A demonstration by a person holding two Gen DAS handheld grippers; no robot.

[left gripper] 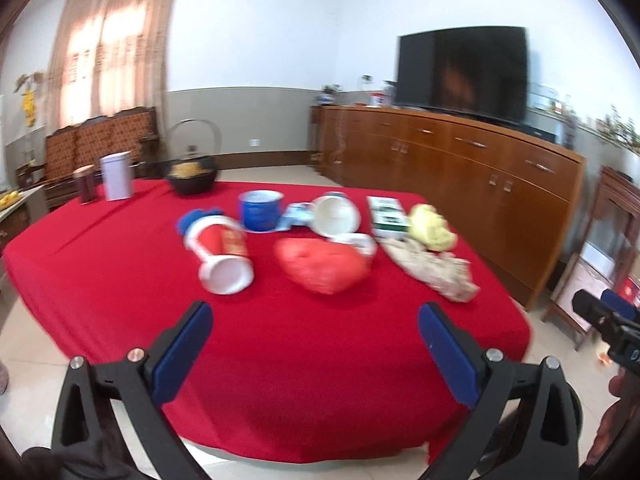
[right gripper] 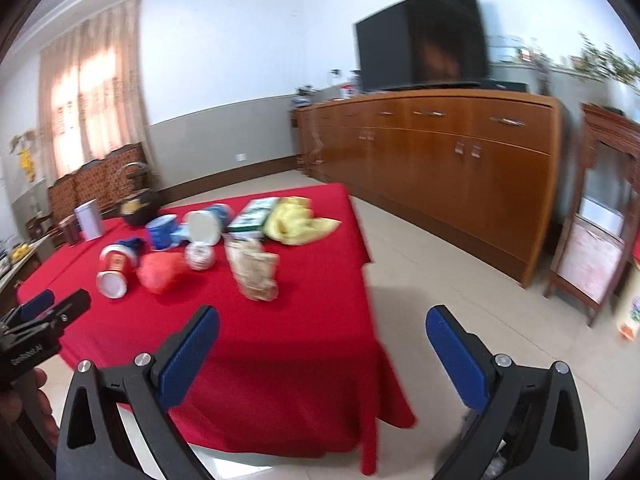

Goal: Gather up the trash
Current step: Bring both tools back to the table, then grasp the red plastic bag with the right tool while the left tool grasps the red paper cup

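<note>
Trash lies on a red-clothed table (left gripper: 120,280) (right gripper: 304,340): a tipped red and white cup (left gripper: 220,256) (right gripper: 114,270), a blue cup (left gripper: 260,212) (right gripper: 162,232), a tipped white cup (left gripper: 334,216) (right gripper: 204,226), a crumpled red bag (left gripper: 320,266) (right gripper: 160,272), a green and white box (left gripper: 386,216) (right gripper: 254,214), yellow plastic (left gripper: 432,228) (right gripper: 296,220) and a beige wrapper (left gripper: 436,272) (right gripper: 252,266). My left gripper (left gripper: 316,312) is open and empty above the table's near part. My right gripper (right gripper: 322,320) is open and empty over the table's near right edge.
A black kettle (left gripper: 192,172), a white tin (left gripper: 116,176) and a dark jar (left gripper: 84,184) stand at the table's far left. A long wooden sideboard (left gripper: 460,160) (right gripper: 440,152) with a TV (left gripper: 464,72) runs along the right wall. Tiled floor (right gripper: 440,280) lies between.
</note>
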